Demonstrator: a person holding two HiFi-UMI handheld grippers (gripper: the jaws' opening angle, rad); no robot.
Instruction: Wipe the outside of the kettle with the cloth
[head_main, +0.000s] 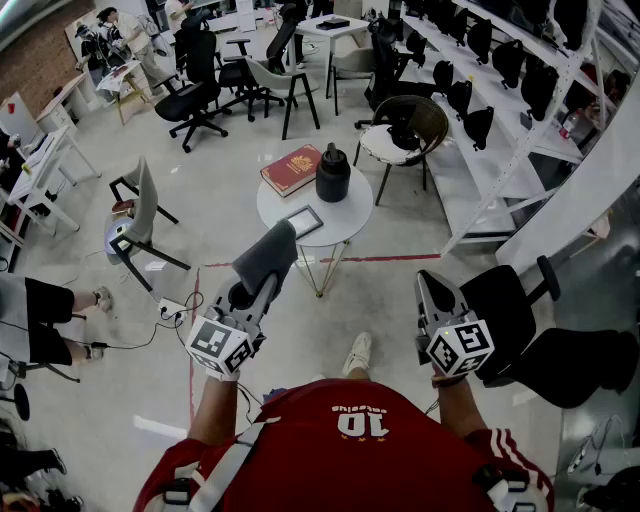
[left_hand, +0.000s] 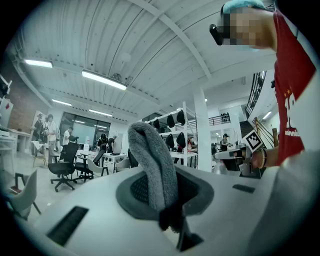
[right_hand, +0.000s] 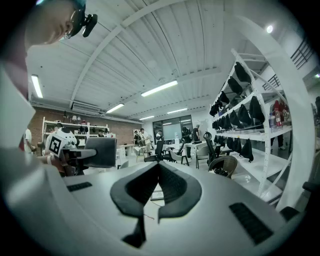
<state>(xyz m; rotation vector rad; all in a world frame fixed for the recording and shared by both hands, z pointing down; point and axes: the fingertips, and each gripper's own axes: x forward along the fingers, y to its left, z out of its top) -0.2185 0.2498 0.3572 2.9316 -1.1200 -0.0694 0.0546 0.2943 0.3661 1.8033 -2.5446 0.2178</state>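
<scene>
Left claw clamped on grey cloth; cloth stands up out of jaws, top folded over. Ahead, well apart from both claws: round white surface. Red book on its left part. Dark kettle upright just beside book, near far edge. Right claw jaws together, nothing between them, over floor right of surface.

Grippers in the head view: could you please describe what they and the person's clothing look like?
Both are grey handheld units: the left gripper and right gripper each carry a white cube with black square markers. Their fingers have dark grey ribbed pads. The person wears a red shirt with white sleeve stripes.
</scene>
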